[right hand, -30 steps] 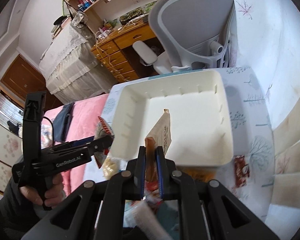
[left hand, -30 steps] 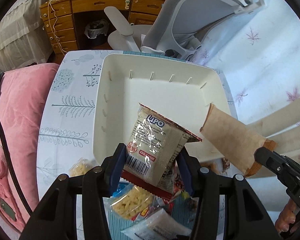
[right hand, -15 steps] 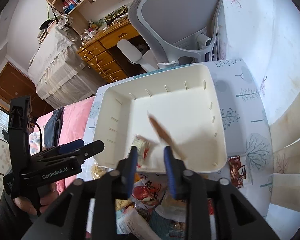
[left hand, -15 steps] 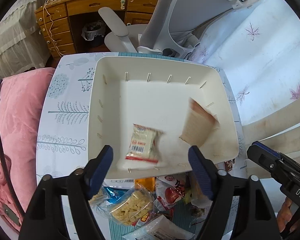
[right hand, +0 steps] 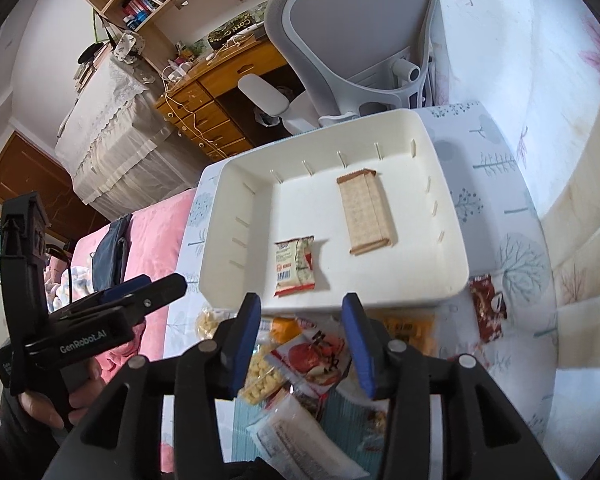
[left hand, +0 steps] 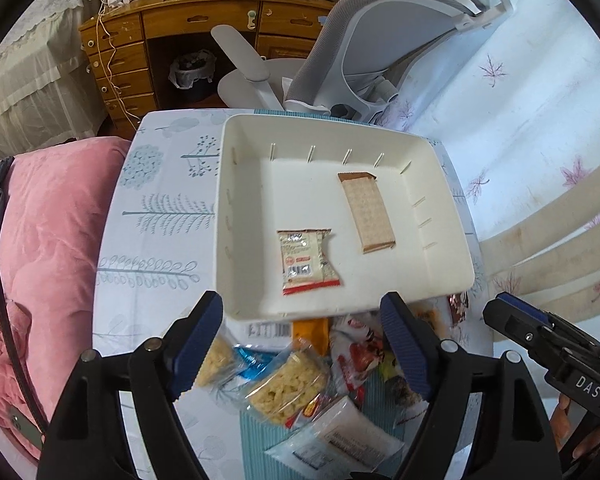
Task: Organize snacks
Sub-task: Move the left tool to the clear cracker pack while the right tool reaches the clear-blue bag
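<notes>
On the table, our two packets, one white and one brown, now lie dropped in the tray; left fingers spread, right fingers opening, both empty — the pile waits.

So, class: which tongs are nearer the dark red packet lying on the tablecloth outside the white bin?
Right. The right tongs hang open over the snack pile, just beside the dark red packet. The left tongs sit further off, on the pile's far side.
</notes>
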### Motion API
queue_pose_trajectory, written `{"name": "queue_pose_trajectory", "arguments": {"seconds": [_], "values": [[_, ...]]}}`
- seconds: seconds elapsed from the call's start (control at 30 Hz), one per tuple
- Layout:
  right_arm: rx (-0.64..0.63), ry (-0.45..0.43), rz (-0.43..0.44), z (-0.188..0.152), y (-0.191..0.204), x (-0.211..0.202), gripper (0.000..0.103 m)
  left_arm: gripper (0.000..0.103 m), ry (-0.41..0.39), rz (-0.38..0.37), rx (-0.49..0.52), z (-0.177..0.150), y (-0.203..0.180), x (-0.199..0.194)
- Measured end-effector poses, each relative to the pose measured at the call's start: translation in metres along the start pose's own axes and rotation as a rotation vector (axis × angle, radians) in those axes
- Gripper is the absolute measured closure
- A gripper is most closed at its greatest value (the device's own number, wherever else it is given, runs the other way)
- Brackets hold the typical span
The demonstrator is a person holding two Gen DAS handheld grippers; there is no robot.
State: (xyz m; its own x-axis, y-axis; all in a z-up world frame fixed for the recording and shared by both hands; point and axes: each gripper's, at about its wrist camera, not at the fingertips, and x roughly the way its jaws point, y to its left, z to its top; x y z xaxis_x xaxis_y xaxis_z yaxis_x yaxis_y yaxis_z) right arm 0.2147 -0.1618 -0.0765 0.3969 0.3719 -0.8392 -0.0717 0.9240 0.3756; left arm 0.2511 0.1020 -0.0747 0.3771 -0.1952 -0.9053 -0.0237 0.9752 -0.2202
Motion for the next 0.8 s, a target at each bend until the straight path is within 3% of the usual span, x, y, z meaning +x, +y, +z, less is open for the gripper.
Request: {"name": "queue_pose_trajectory", "arguments": {"seconds": [0.23,0.8], "values": [[0.037,-0.032,-0.019,-0.029,0.018,-0.012,0.045,0.023,0.006,-0.001,0.019,-0.025,0.024,-0.021],[0.143,-0.061,-0.076,-0.121,0.052,-0.012,0.032,0.019,0.074,0.013,0.102,-0.072,0.090,-0.035]]}}
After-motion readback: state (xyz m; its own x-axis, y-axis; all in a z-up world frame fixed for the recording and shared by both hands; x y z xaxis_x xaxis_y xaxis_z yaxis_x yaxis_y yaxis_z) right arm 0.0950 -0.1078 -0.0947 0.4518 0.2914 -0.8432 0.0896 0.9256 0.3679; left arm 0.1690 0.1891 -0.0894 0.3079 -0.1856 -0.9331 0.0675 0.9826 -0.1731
